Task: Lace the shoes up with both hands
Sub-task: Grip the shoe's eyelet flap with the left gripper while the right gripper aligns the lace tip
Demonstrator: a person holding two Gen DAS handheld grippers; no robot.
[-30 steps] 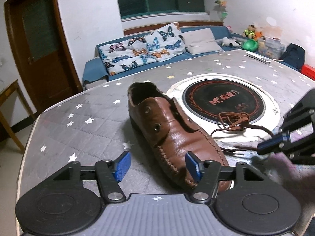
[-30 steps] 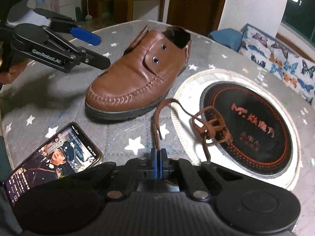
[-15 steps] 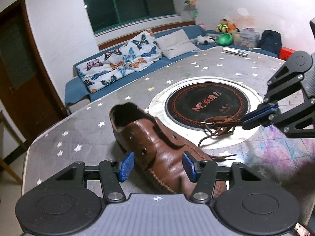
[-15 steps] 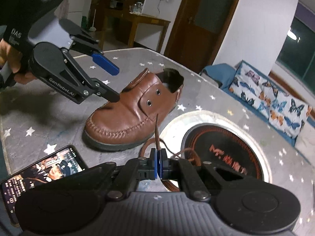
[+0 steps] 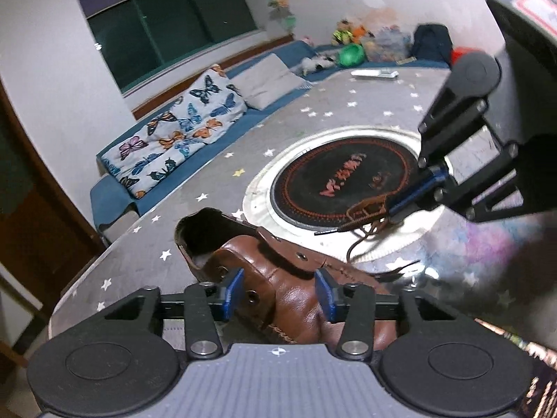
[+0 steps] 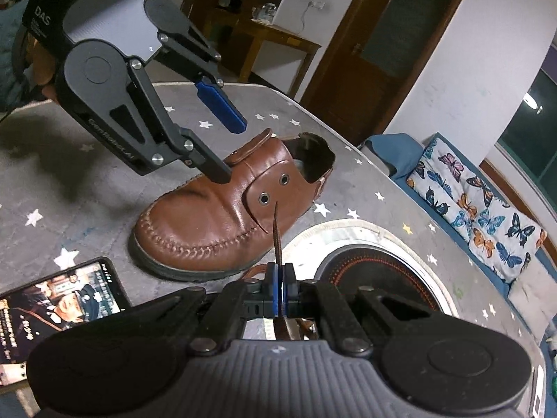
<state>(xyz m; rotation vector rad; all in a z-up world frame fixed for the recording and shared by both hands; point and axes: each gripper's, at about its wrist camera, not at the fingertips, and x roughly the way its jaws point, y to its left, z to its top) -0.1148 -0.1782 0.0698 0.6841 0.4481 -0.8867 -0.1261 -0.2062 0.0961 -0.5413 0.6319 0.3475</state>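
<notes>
Shoe (image 6: 222, 209), brown leather, sits on the grey star-print table cover (image 6: 41, 174), toe toward the right gripper's camera side, heel opening away. Its mouth is open and dark inside; nothing can be made out in it. Two metal eyelets (image 6: 264, 198) show on the side flap facing the right gripper, both unthreaded.

Left gripper (image 5: 278, 292) is directly over the shoe's instep. Its blue pads (image 5: 231, 292) flank the upper, one each side. The jaws have just been closing with the shoe between them. From the right wrist view the far pad stands clear above the tongue, the near finger lies low against the upper; whether it presses cannot be told. No firm clamp seen.

Right gripper (image 6: 280, 289) has its pads pressed together, pinching the brown lace (image 6: 276, 233). The lace's stiff tip sticks forward from the pads, pointing at the lower eyelet, just short of it. The rest of the lace trails behind in a loose tangle over the round black hotplate (image 5: 341, 181) set in the table, beside the shoe.

A phone (image 6: 59, 299) with a lit screen lies flat, to the left of the right gripper, near the toe.
</notes>
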